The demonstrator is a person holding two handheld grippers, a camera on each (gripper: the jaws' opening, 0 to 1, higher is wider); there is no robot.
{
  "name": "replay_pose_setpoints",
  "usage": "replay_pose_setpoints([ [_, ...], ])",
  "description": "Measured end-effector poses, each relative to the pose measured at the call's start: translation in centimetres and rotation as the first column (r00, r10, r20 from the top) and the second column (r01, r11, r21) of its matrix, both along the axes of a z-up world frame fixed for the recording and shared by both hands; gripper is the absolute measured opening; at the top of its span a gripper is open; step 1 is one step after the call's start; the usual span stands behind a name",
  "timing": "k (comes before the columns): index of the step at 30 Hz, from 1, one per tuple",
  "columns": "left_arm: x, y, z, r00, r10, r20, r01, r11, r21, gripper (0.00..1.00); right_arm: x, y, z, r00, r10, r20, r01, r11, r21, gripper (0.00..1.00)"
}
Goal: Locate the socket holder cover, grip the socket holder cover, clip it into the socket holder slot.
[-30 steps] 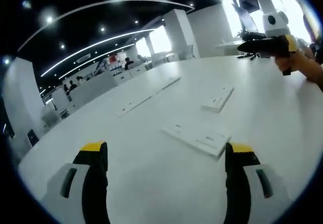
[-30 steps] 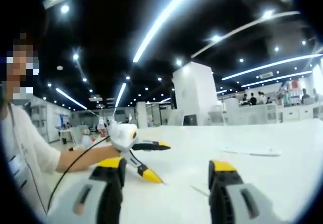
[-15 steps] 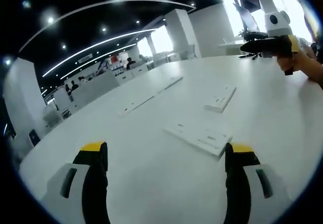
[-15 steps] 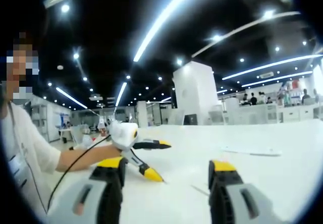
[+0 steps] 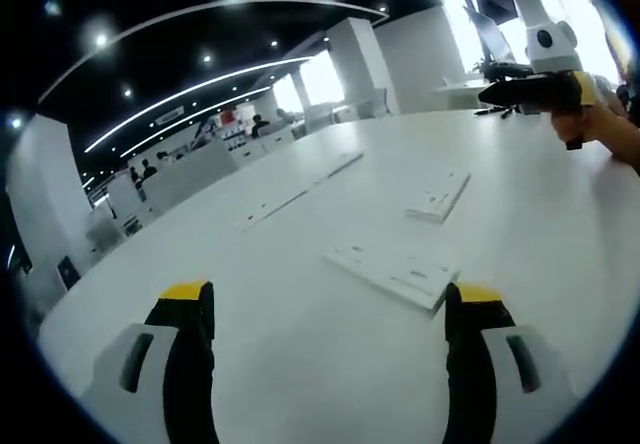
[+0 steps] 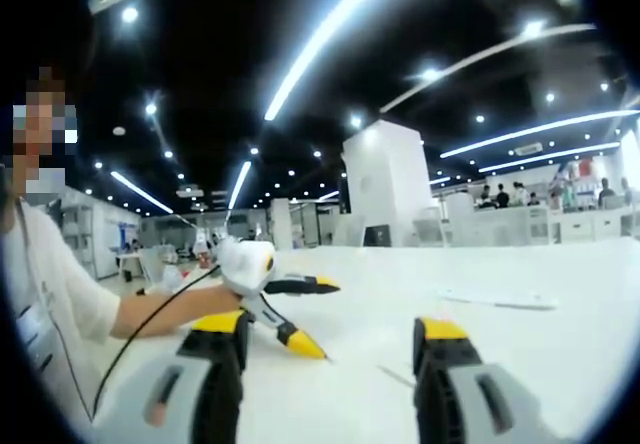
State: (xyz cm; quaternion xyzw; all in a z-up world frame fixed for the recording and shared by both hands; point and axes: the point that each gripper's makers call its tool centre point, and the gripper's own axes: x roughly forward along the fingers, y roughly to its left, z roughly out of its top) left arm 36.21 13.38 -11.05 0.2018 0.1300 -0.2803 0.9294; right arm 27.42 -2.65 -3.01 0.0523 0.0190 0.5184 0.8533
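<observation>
Both my tongs are apart and empty: left gripper [image 5: 325,309], right gripper [image 6: 330,339]. The cover [image 5: 392,269] lies flat on the table [image 5: 280,364], just beyond my left tongs. It looks thin, light, stiff plastic; I'd pinch its near edge.

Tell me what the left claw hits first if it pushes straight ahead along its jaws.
Probably the nearer flat white plate on the white table, lying ahead of the open left claw, slightly toward its right jaw; depth is uncertain.
</observation>
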Motion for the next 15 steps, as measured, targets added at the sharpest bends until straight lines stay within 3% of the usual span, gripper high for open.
replay_pose_setpoints([
  [15,0.21,0.17,-0.10,1.000,0.016,-0.019,-0.016,1.000,-0.007,0.95,-0.21,0.26,-0.21,1.000,0.006,0.004,-0.006,1.000,-0.013,0.68],
])
